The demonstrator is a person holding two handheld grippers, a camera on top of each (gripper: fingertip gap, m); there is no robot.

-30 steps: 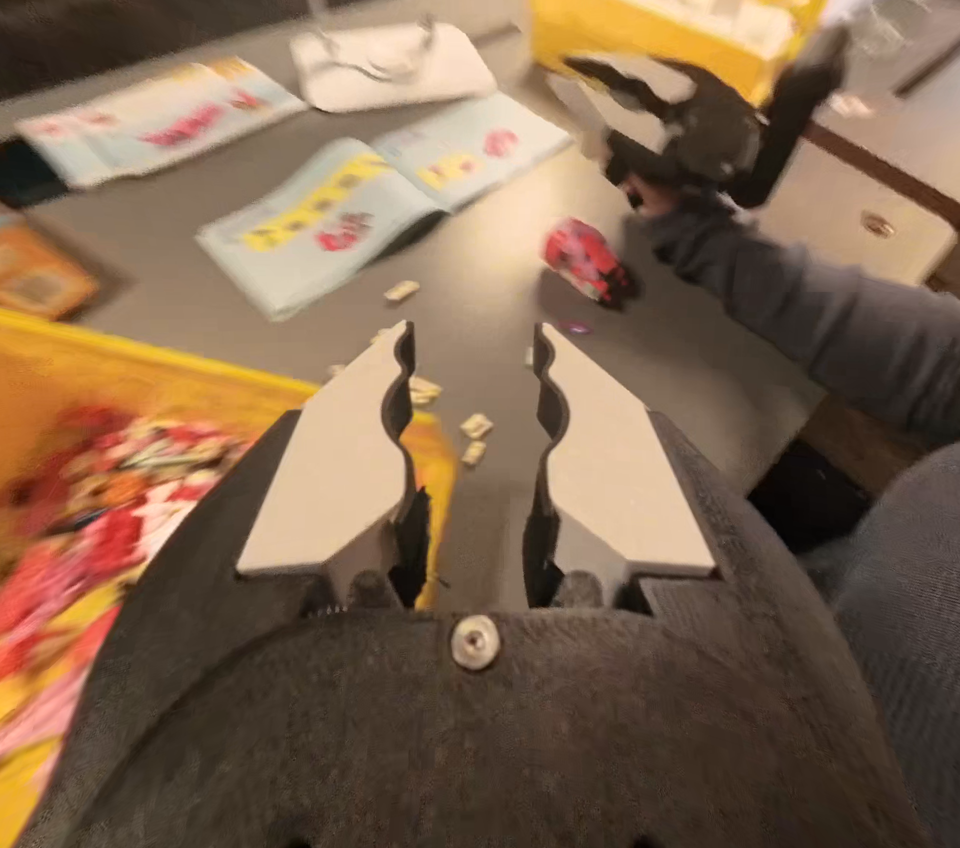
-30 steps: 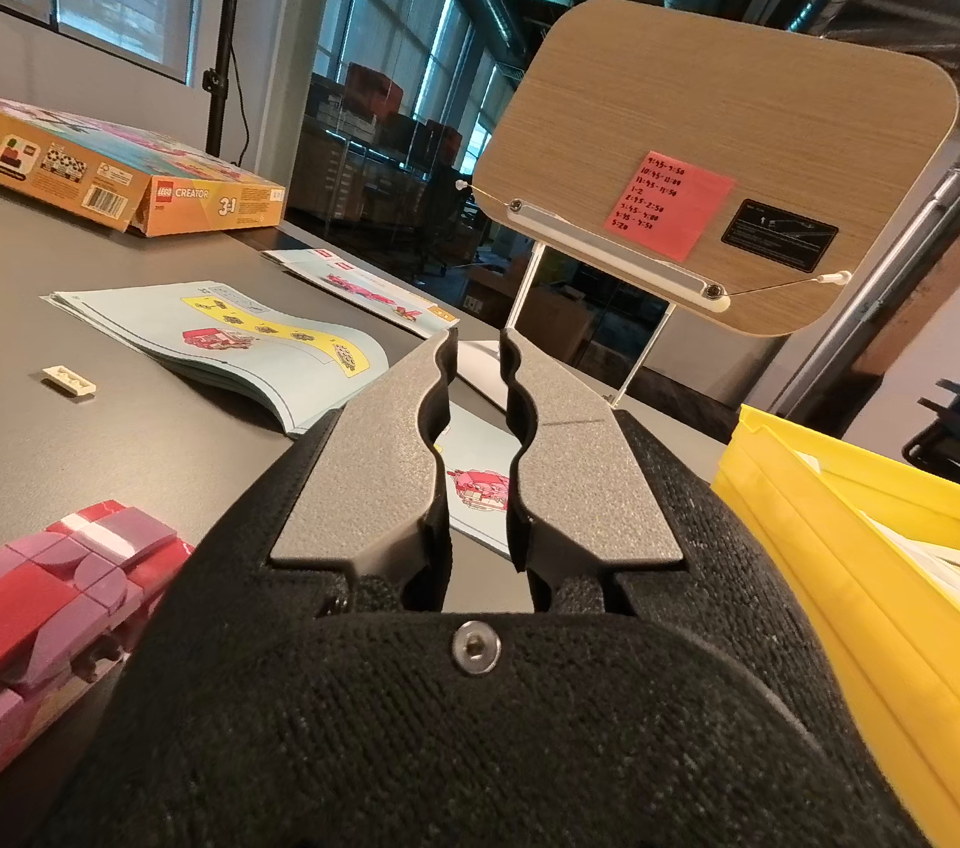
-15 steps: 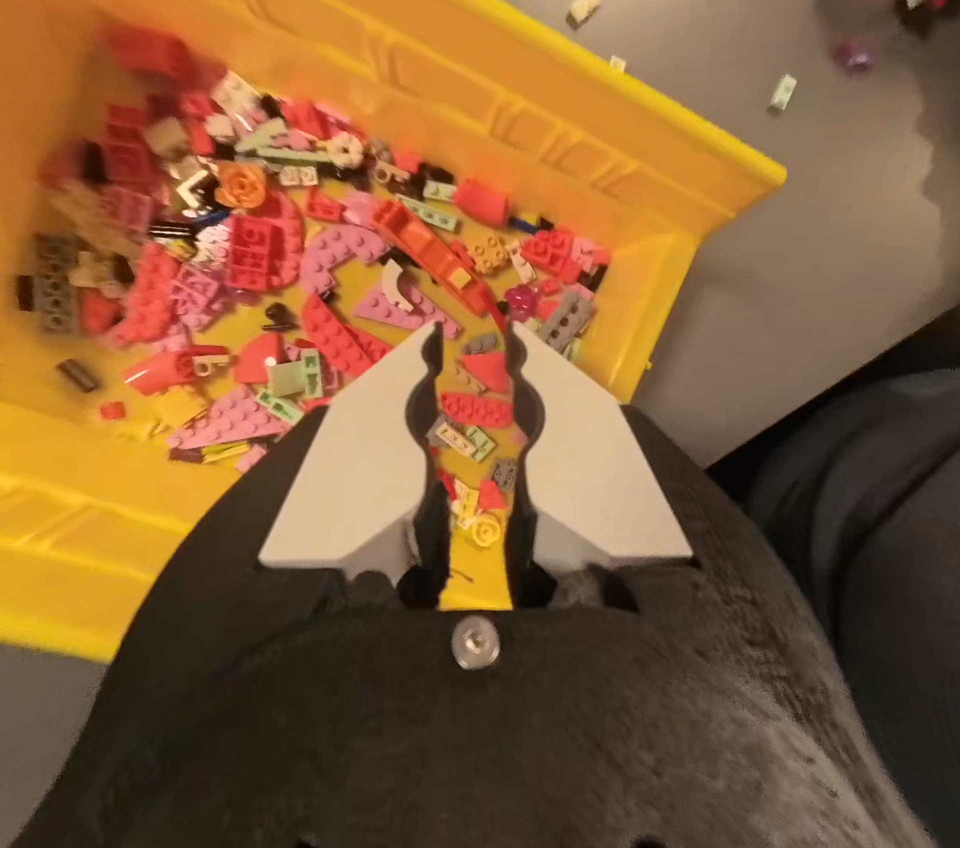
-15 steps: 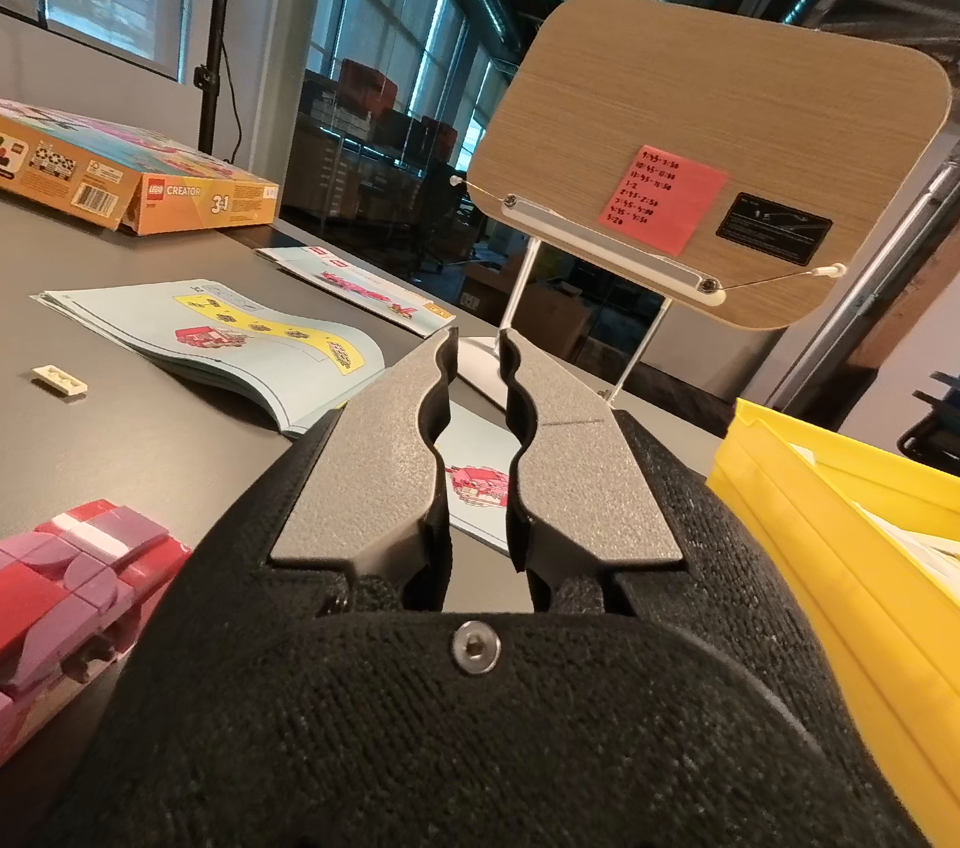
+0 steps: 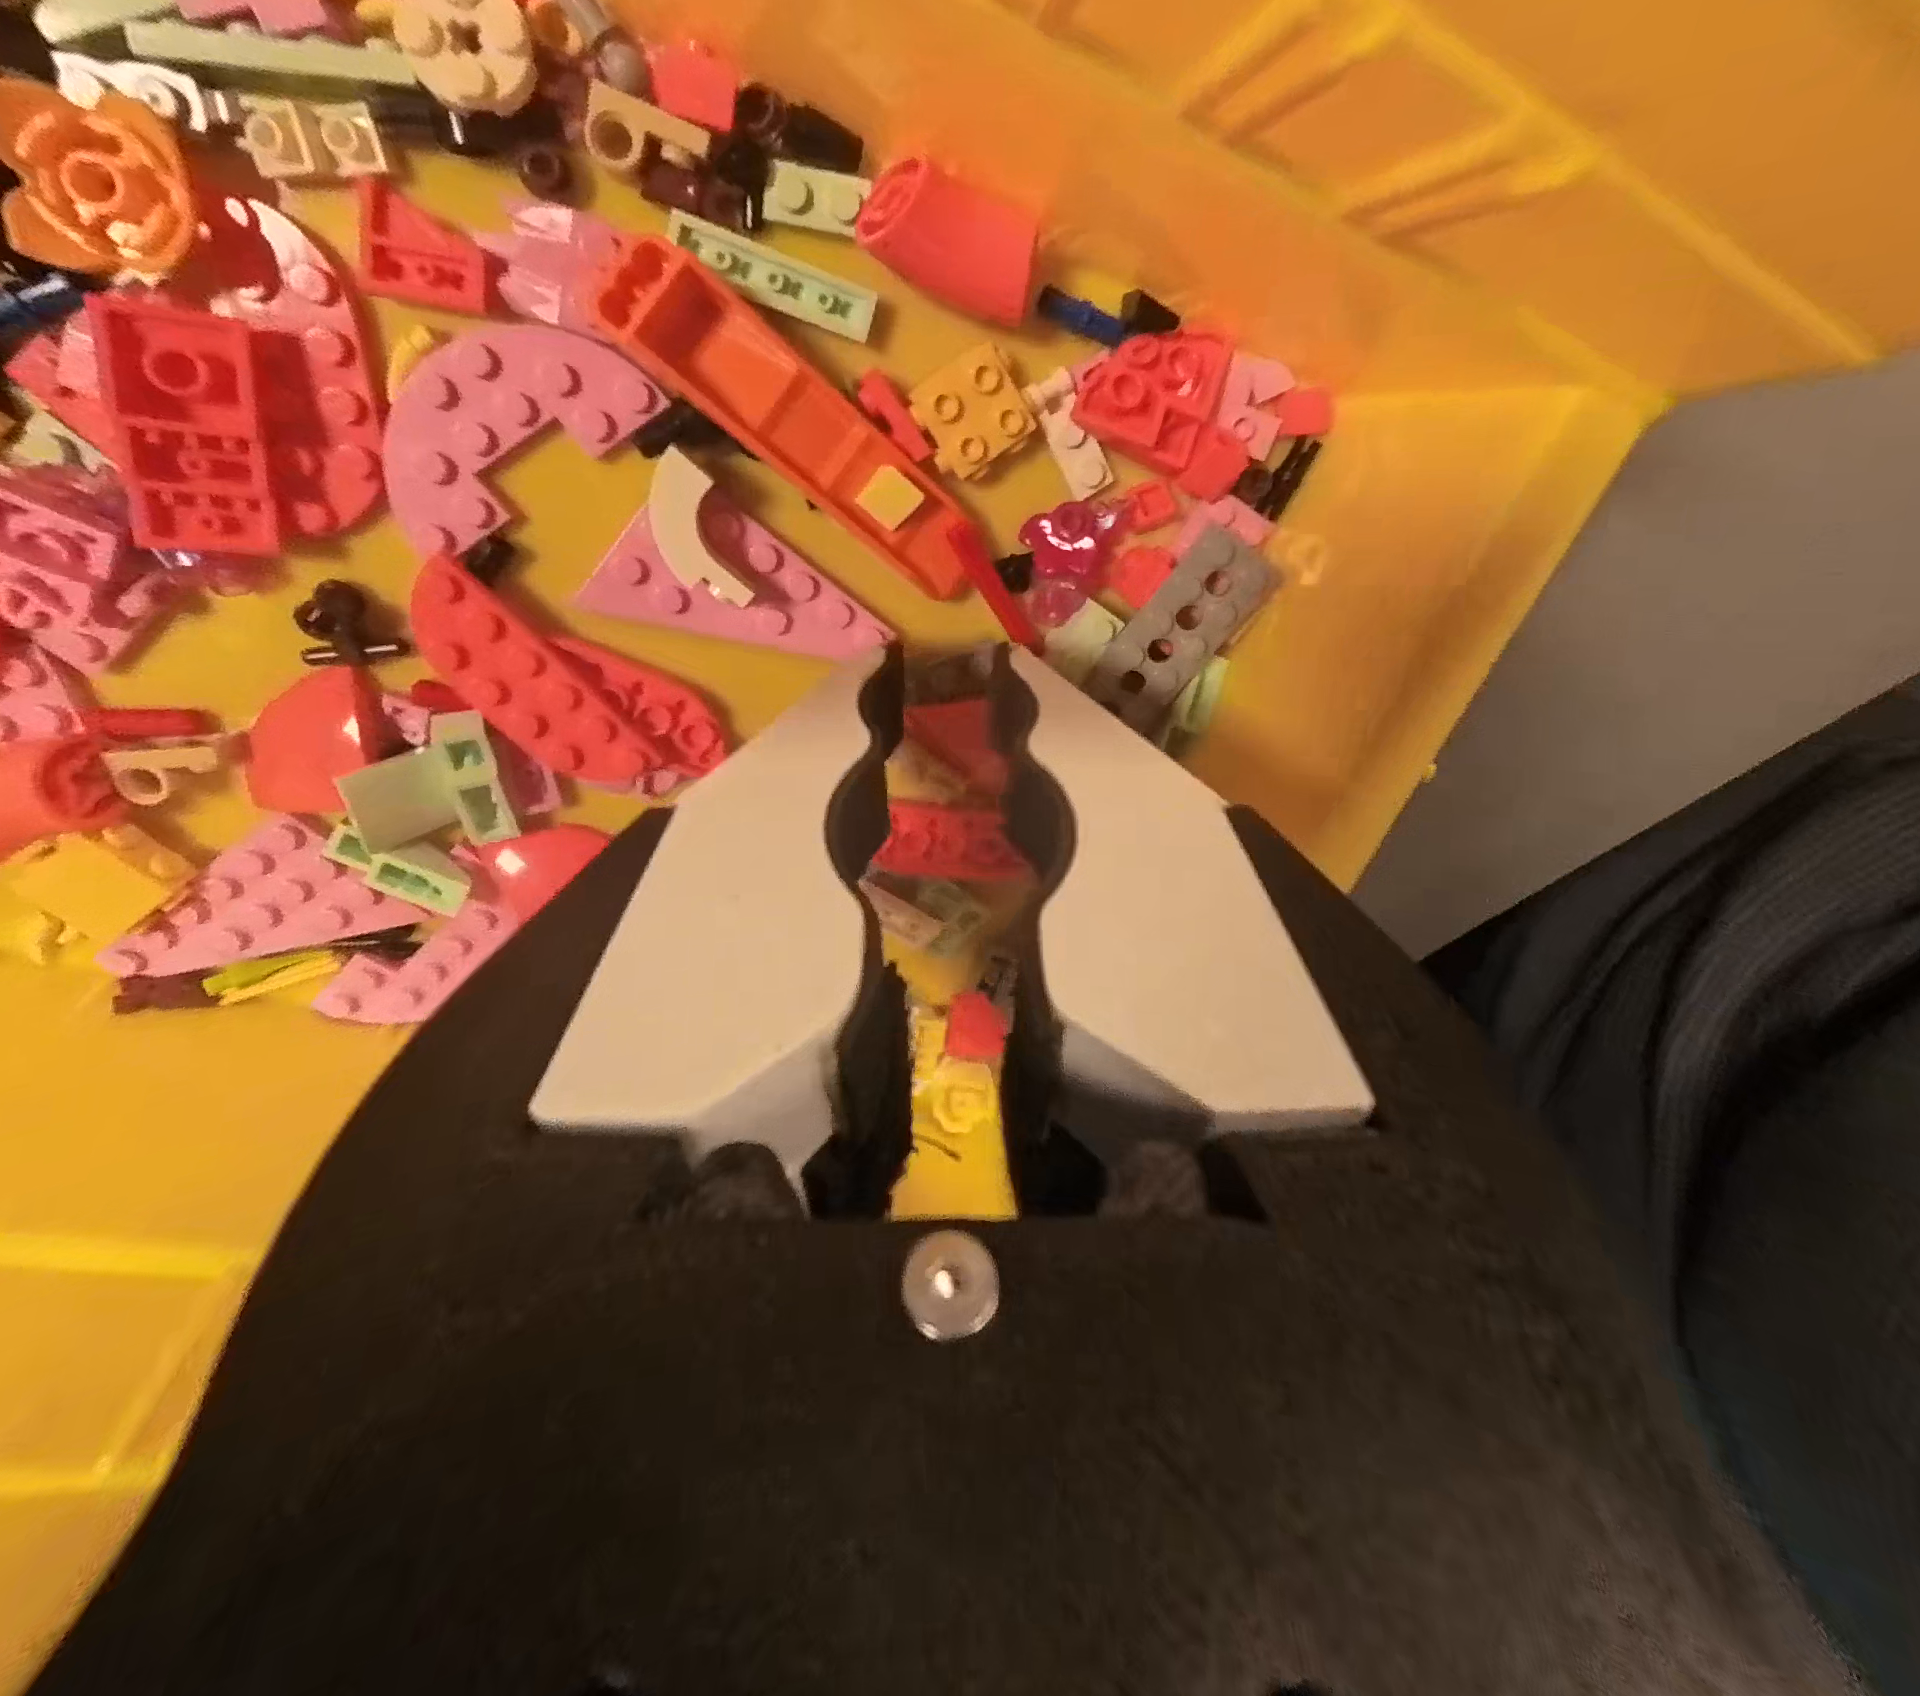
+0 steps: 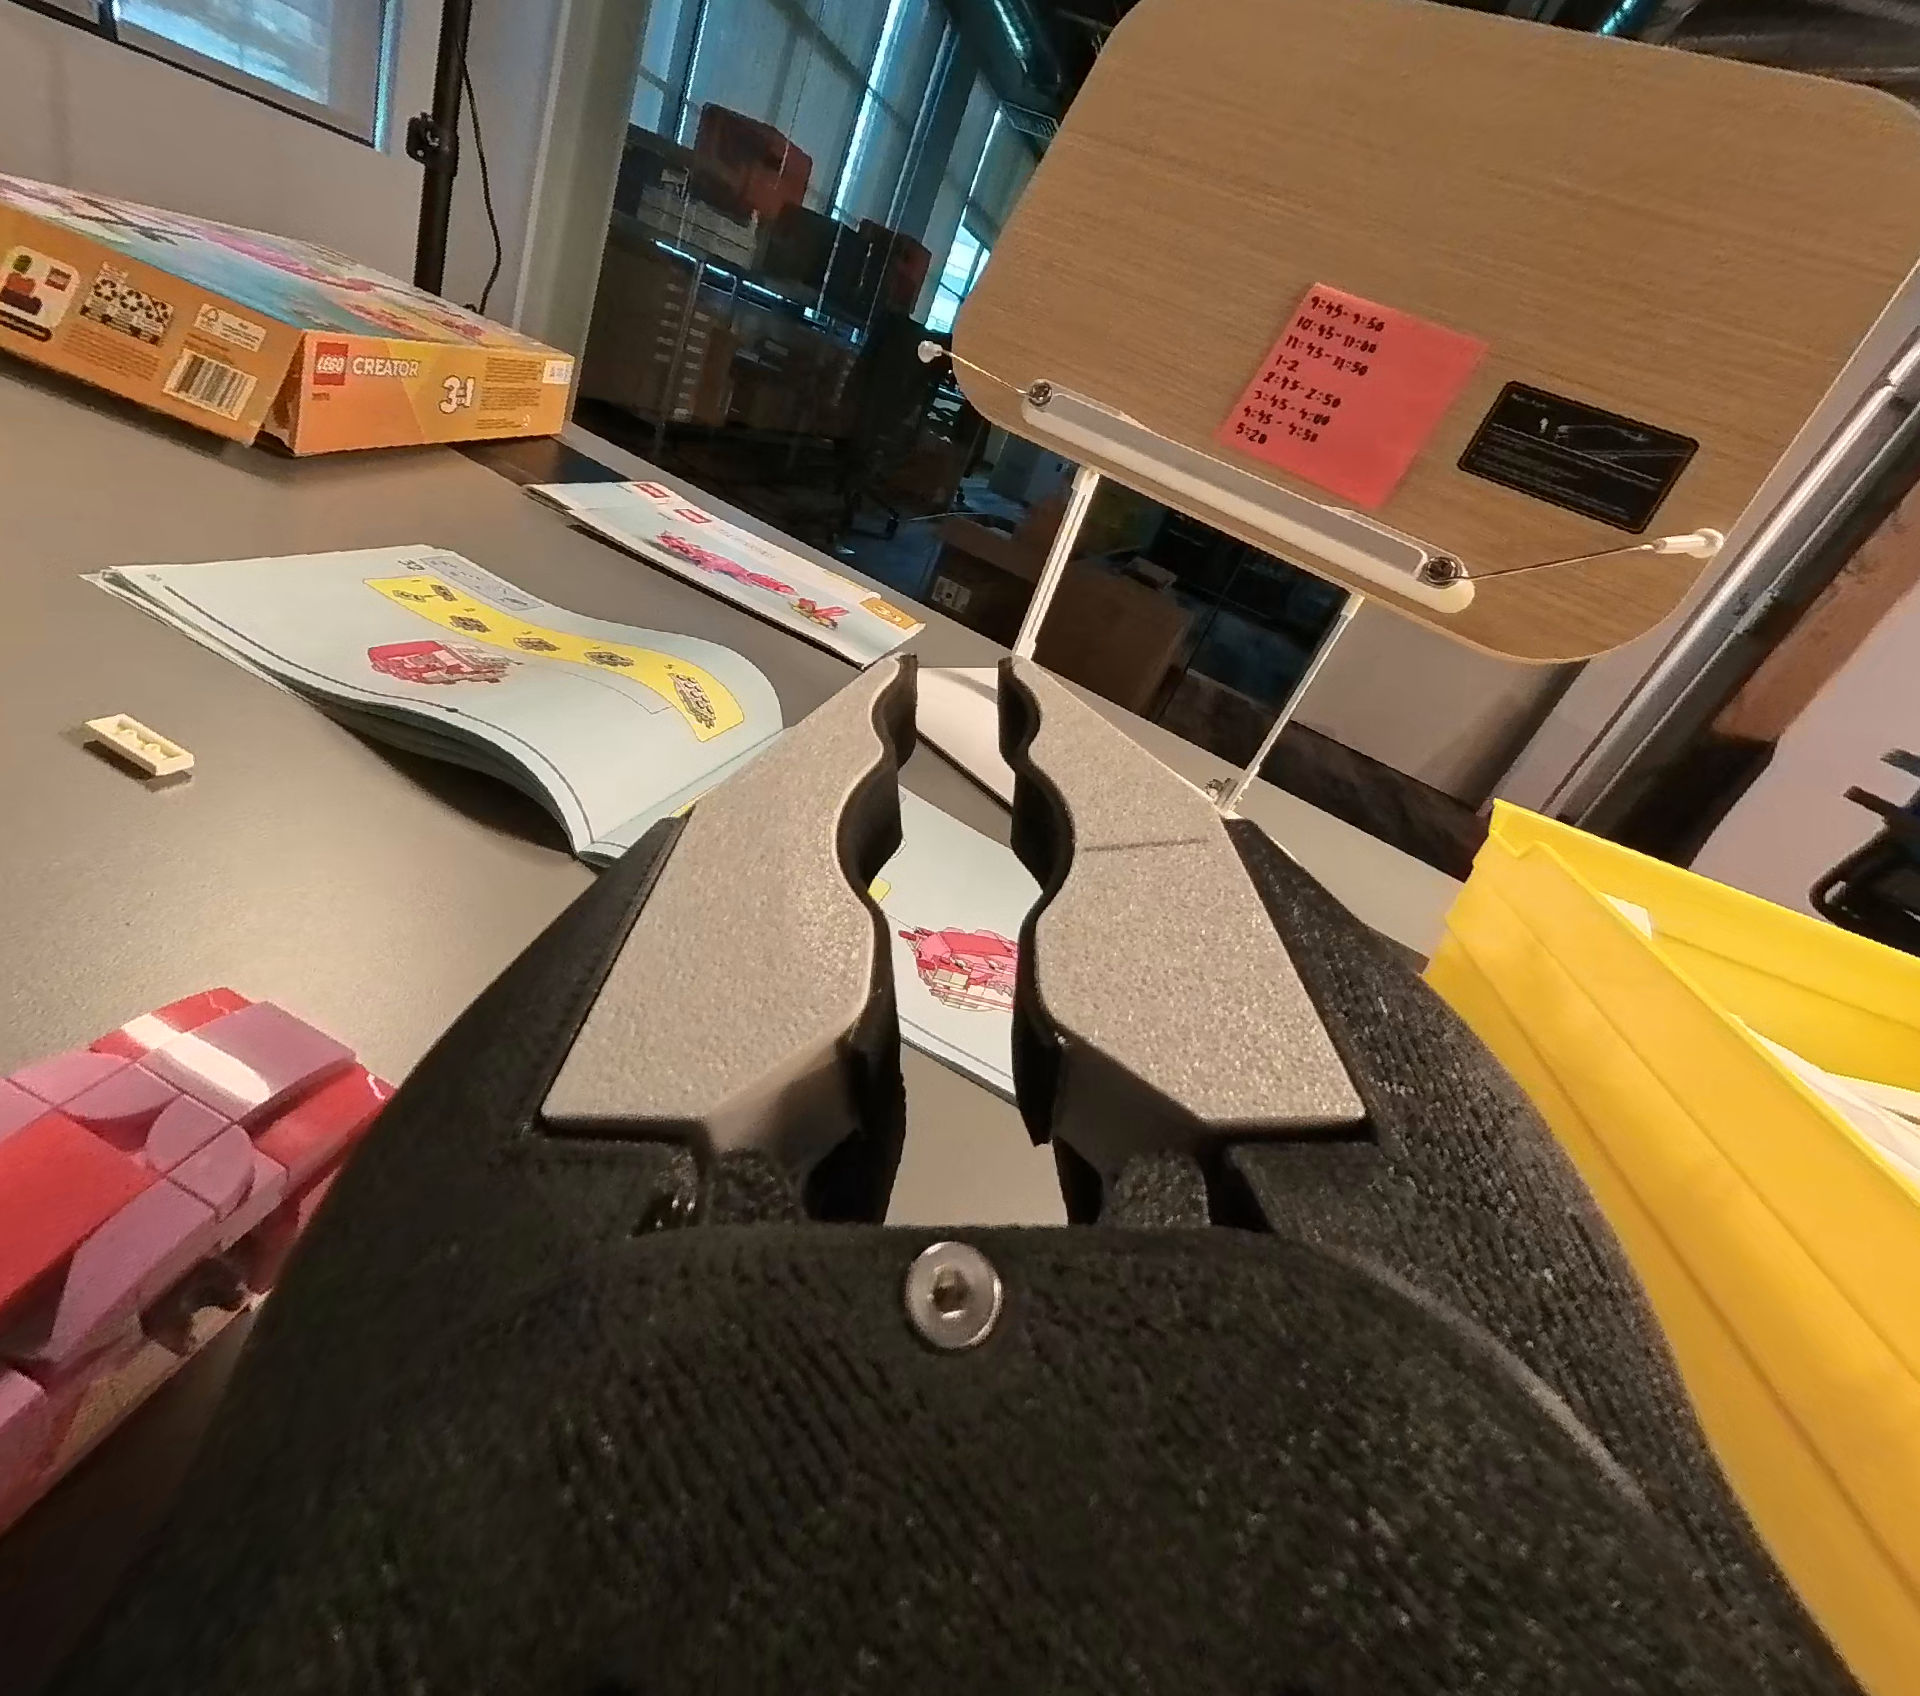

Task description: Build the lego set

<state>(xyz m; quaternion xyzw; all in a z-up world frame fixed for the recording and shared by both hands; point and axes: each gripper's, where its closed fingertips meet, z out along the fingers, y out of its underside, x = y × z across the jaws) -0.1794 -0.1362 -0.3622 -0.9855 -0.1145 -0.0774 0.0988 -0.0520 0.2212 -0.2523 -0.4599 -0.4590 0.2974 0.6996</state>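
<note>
Left gripper [image 5: 948, 672] hangs low inside a yellow bin [image 5: 1299, 88], pointing down at the bin floor near its corner; jaws narrowly parted, the slot between them showing loose bricks lying below; a small red brick [image 5: 951, 730] sits in line with the gap near the tips, but the view is smeared there and I cannot tell whether the pads press on it. Bin holds a loose heap of toy bricks, mostly red and pink; longest piece is an orange slope brick [image 5: 790, 410], lying flat, long axis running from upper left to lower right with its lower end just beyond the fingertips; a pink curved plate [image 5: 499, 420] and a red curved plate [image 5: 551, 690] lie to the left of it; a grey plate with holes [image 5: 1184, 628] just right of the tips; an orange flower piece [image 5: 88, 192] at far left. Right gripper [image 6: 956, 672] sits low over a grey table [image 6: 208, 867], pointing level across it; jaws a narrow slit apart with nothing between them. Beneath and ahead of it an open instruction booklet [image 6: 447, 659]; a red and pink brick model [image 6: 135, 1158] at its left; a second yellow bin [image 6: 1683, 1158] at its right, with white things inside, not clearly seen; an orange box [image 6: 260, 337] far left; a tilted wooden board on a stand [image 6: 1403, 192] beyond.
</note>
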